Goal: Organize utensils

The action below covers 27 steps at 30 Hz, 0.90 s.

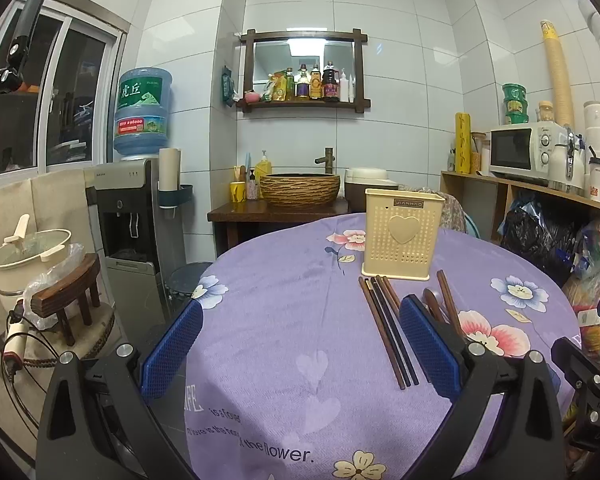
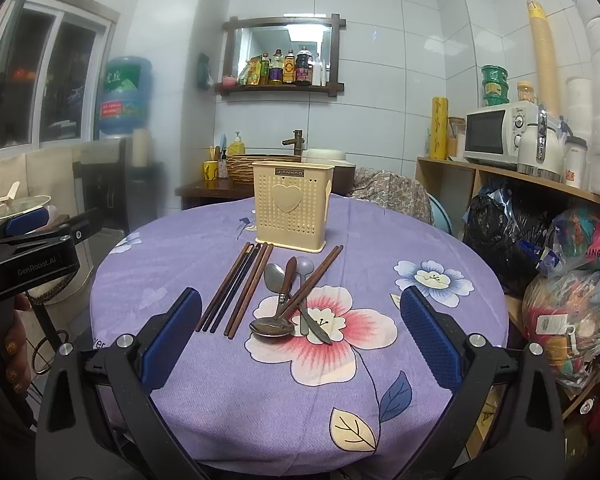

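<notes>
Right fingers (image 2: 430, 336) wide, empty; spoons (image 2: 284, 300), chopsticks (image 2: 236, 290) between, ahead. Left fingers (image 1: 428, 344) wide.

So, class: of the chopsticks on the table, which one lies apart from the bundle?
The lone brown chopstick, slanting across the spoons, right of the parallel bundle before the cream holder.

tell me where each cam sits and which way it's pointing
Left wrist: on the left claw, facing across the purple table toward the holder and sink wall; own blue fingers show, open, and the right claw at the edge.
Right wrist: on the right claw, centred over the spoons and chopsticks; the left claw and hand show at the left edge.
Shared: table, holder, chopsticks, sink, microwave.
</notes>
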Available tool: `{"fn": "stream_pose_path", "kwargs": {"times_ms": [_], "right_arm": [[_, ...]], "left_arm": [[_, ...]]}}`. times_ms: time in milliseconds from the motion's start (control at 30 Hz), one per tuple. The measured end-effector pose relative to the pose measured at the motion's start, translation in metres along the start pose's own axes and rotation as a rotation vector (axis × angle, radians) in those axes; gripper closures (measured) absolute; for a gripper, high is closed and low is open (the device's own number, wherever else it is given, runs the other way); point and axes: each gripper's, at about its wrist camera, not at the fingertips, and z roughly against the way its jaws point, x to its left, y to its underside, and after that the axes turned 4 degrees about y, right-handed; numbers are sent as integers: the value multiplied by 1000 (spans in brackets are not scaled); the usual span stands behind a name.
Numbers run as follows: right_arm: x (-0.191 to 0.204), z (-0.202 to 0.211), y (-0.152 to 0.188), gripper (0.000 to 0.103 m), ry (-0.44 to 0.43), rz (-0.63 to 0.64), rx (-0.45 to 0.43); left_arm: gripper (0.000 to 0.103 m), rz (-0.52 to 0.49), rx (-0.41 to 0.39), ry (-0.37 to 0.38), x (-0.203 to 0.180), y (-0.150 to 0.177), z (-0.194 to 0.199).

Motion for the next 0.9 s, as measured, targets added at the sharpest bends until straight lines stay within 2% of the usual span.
{"fn": "stream_pose_path", "kwargs": {"times_ms": [900], "right_arm": [[3, -10, 4, 5, 15, 32, 30]], "left_arm": [[5, -3, 31, 7, -1, 6, -10]]}}
